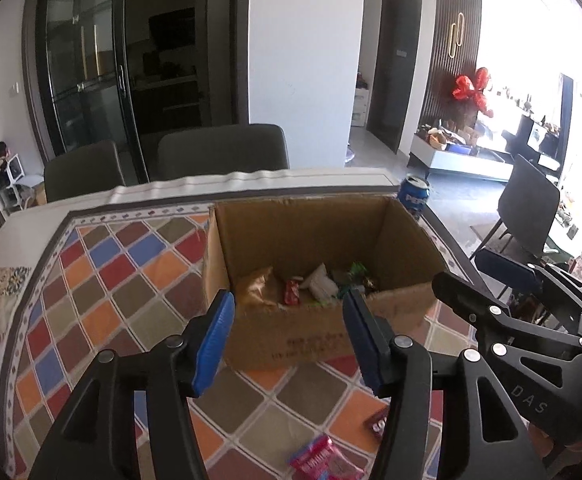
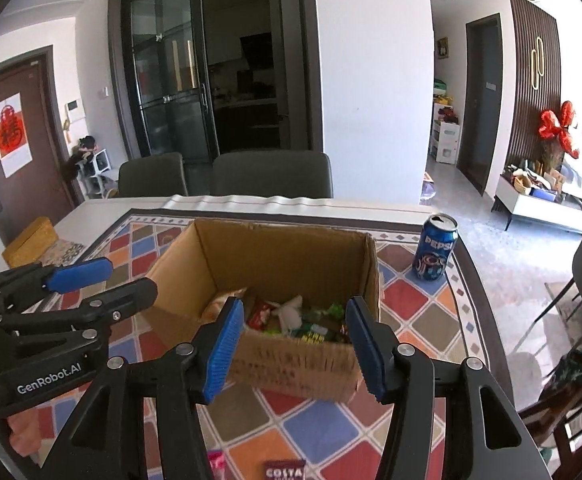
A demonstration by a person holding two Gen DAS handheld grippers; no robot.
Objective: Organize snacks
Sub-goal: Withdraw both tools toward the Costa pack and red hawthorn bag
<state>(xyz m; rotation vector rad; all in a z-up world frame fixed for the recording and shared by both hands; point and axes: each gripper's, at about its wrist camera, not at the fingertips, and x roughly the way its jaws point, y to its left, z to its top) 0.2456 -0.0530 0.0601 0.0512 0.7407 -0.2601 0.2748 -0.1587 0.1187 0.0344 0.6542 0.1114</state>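
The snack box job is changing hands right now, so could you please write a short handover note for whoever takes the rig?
Left gripper: jaws open, holding nothing, hanging in front of the cardboard box.
Right gripper: jaws open, holding nothing, beside the left one, facing the same box.
Done: several snack packets already lie inside the box.
Left: a pink packet and a dark red packet lie on the patterned tablecloth near the grippers; a Costa packet also sits there. The Pepsi can stands upright on the cloth, to the right of the box.
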